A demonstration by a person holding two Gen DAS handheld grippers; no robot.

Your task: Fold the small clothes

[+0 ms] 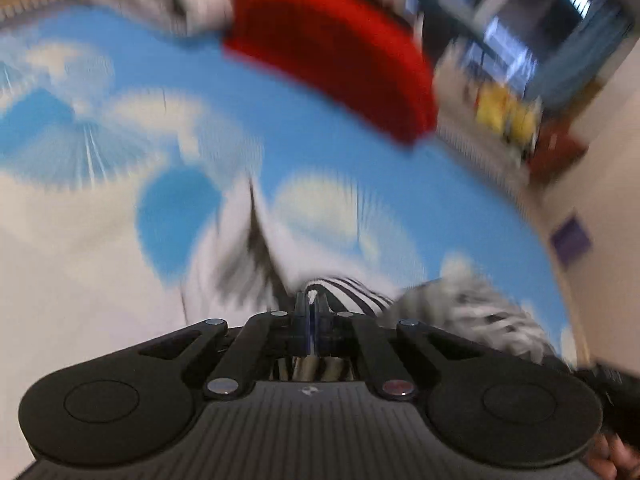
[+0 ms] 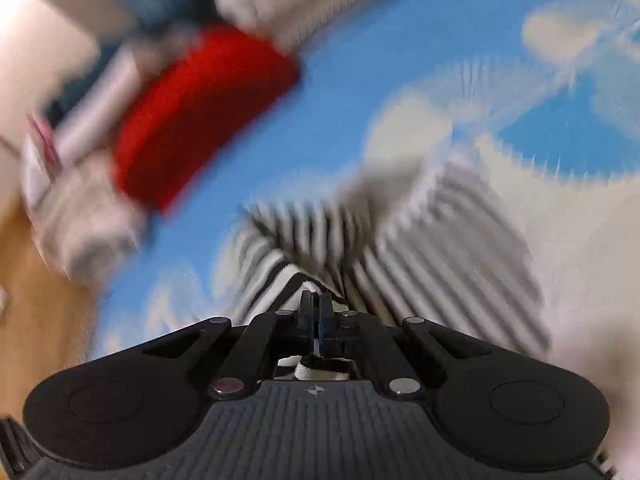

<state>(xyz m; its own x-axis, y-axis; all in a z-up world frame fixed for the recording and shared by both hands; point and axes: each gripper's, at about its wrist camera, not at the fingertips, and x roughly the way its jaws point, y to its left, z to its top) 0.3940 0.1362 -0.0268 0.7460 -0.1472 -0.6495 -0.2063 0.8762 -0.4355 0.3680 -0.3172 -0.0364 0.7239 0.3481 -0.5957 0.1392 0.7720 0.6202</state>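
Surface: blue sky-print cloth (image 1: 280, 120) lies open through the middle, between the striped garment (image 2: 304, 240) and the far pile.
Far obstacle: red folded item (image 1: 336, 52) at the far edge, touching pale folded clothes (image 1: 168, 0) beside it.
Near obstacle: striped garment bunched directly ahead of both grippers.
Far right, left view: blurred clutter with yellow items (image 1: 506, 116) past the cloth's edge.
Left, right view: bare wood floor (image 2: 44, 288).

A striped cloth (image 2: 452, 236) lies on a mat (image 2: 360, 80). Farther back on the mat sits a folded cloth (image 2: 200, 116), with a pile of clothes (image 2: 84, 224) just beside it, at the mat's edge by the floor (image 2: 40, 300).
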